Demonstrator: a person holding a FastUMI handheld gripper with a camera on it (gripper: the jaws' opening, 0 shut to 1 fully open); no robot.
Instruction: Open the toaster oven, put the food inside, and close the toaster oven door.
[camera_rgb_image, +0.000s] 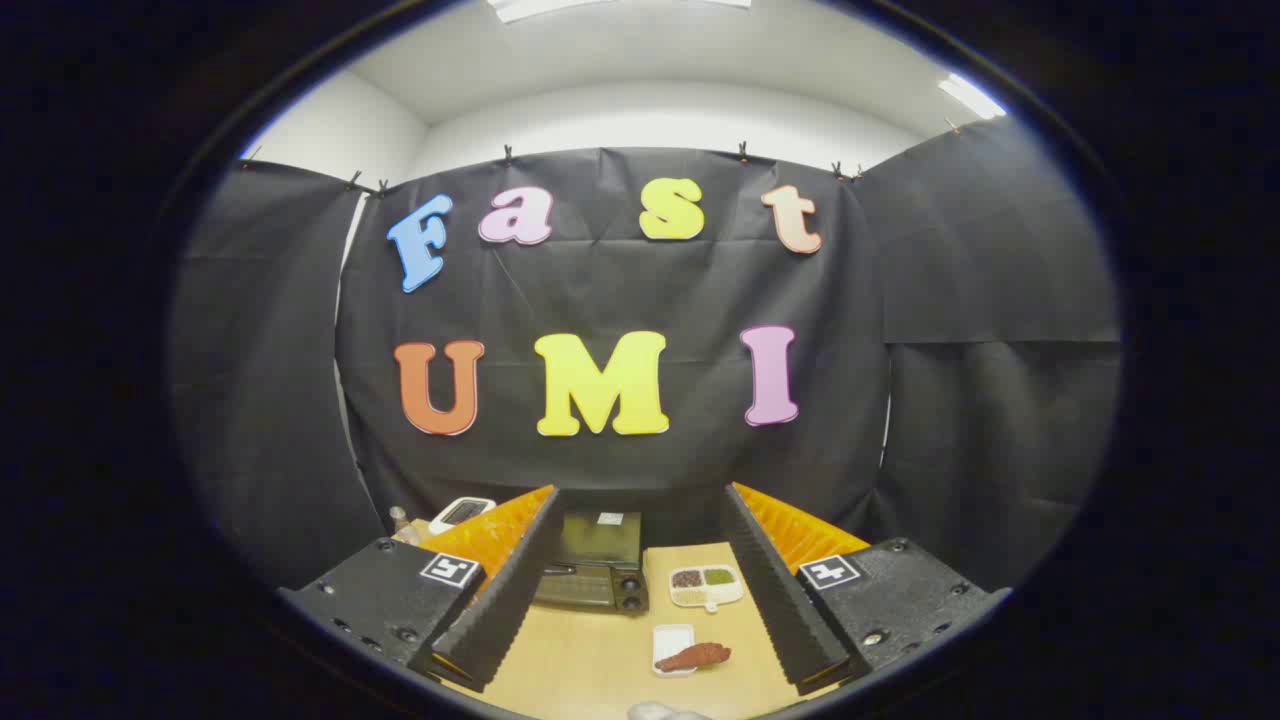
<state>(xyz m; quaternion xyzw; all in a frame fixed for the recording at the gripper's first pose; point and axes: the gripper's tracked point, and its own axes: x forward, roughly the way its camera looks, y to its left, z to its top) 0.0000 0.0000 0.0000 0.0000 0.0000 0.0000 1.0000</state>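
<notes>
The tongs (640, 590) are two long straight fingers (510, 590) with ribbed, saw-toothed inner faces that run their whole length, standing wide apart. Each finger is carried on a blocky matte housing with a fine-grained surface. The left housing (385, 600) and the right housing (895, 600) each bear a small square white-bordered fiducial marker on top, and round screw heads dot their near edges. Ridged orange panels (490, 530) sit along the outer sides of both fingers
</notes>
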